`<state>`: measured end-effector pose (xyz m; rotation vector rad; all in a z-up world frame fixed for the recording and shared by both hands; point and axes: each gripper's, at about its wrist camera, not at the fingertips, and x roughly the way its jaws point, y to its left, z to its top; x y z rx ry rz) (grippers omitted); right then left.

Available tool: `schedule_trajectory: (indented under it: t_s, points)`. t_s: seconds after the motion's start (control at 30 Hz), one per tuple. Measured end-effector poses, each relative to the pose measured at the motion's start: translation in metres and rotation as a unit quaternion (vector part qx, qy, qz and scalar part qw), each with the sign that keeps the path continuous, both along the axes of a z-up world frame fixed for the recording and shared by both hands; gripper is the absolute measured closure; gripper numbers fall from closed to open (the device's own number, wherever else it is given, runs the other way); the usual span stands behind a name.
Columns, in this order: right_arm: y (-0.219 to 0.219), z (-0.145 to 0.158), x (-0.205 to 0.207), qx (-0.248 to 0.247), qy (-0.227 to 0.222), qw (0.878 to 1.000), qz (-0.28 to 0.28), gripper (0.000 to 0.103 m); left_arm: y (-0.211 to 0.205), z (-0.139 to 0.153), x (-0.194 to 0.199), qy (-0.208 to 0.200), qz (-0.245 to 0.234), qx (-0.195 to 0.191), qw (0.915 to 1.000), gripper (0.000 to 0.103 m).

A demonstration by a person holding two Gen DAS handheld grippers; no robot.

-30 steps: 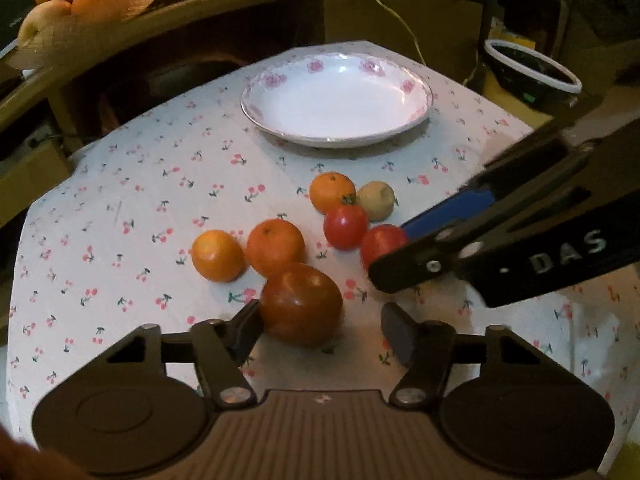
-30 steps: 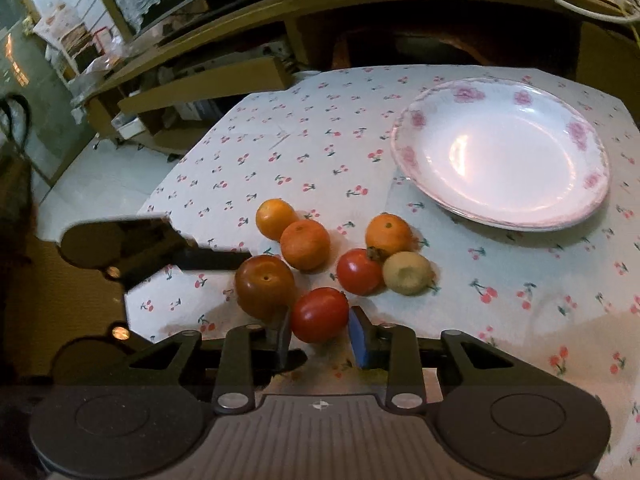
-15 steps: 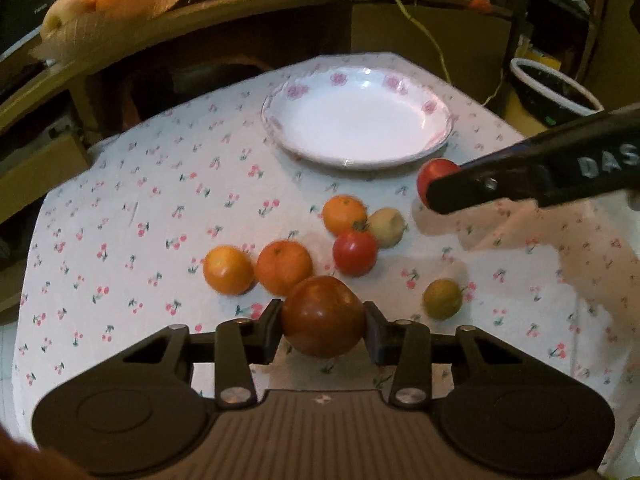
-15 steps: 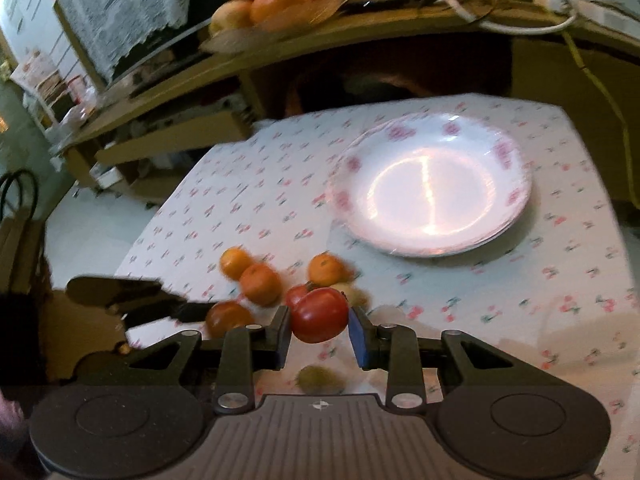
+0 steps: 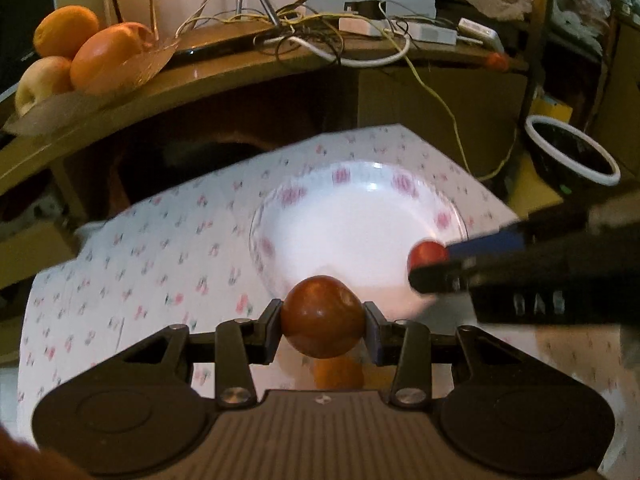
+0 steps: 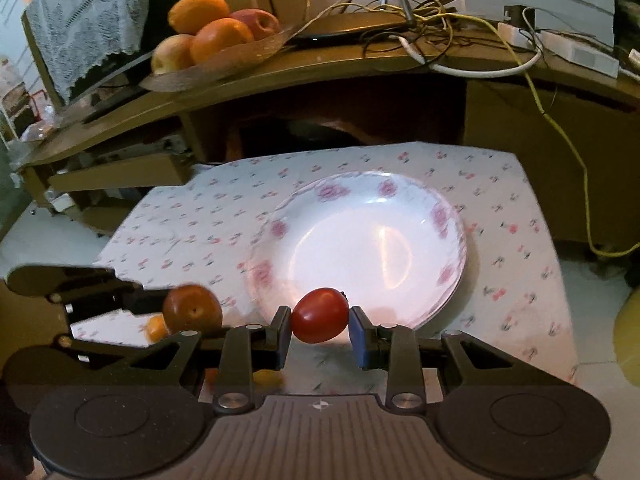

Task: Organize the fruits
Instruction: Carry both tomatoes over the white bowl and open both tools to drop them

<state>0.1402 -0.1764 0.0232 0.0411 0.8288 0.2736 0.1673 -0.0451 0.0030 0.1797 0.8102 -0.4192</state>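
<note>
My left gripper (image 5: 322,322) is shut on a large dark-red tomato (image 5: 322,316), held in the air at the near rim of the white flowered plate (image 5: 360,216). My right gripper (image 6: 319,330) is shut on a smaller red tomato (image 6: 320,314), also lifted, at the plate's (image 6: 380,240) near edge. In the left wrist view the right gripper (image 5: 430,266) reaches in from the right with the small tomato (image 5: 426,253) over the plate's right side. The right wrist view shows the left gripper (image 6: 172,308) and its dark tomato (image 6: 192,308) at the left. An orange (image 5: 338,374) lies below on the cloth.
The cherry-print tablecloth (image 6: 192,220) covers the table. Behind it a wooden desk carries a dish of oranges and apples (image 6: 212,44), tangled cables (image 6: 420,20) and white boxes. A black bowl with a white rim (image 5: 572,156) stands at the far right. An orange (image 6: 157,328) lies under the left gripper.
The left gripper closed on the dark tomato and lifted it toward the plate. The right gripper lifted its small tomato off the cloth and carried it to the plate's edge.
</note>
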Motion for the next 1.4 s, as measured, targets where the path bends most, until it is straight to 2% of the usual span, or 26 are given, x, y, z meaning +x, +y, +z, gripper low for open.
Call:
schedule_trajectory:
  t_s: [0.33, 0.53, 1.07, 1.4]
  points:
    - [-0.016, -0.009, 0.025, -0.01, 0.019, 1.0, -0.013, 0.071, -0.009, -0.017, 0.024, 0.018, 0.002, -0.002, 0.9998, 0.057]
    - [-0.018, -0.014, 0.032, -0.012, 0.029, 0.999, -0.018, 0.069, -0.009, -0.017, 0.028, 0.021, 0.007, -0.009, 0.9997, 0.057]
    - [-0.021, -0.007, 0.029, -0.005, 0.015, 0.999, -0.029, 0.068, 0.001, 0.003, 0.018, 0.001, 0.009, -0.026, 0.9996, 0.053]
    - [-0.02, -0.002, 0.017, 0.0, 0.015, 1.0, -0.015, 0.067, 0.012, 0.01, 0.004, -0.007, 0.007, -0.02, 0.9998, 0.052]
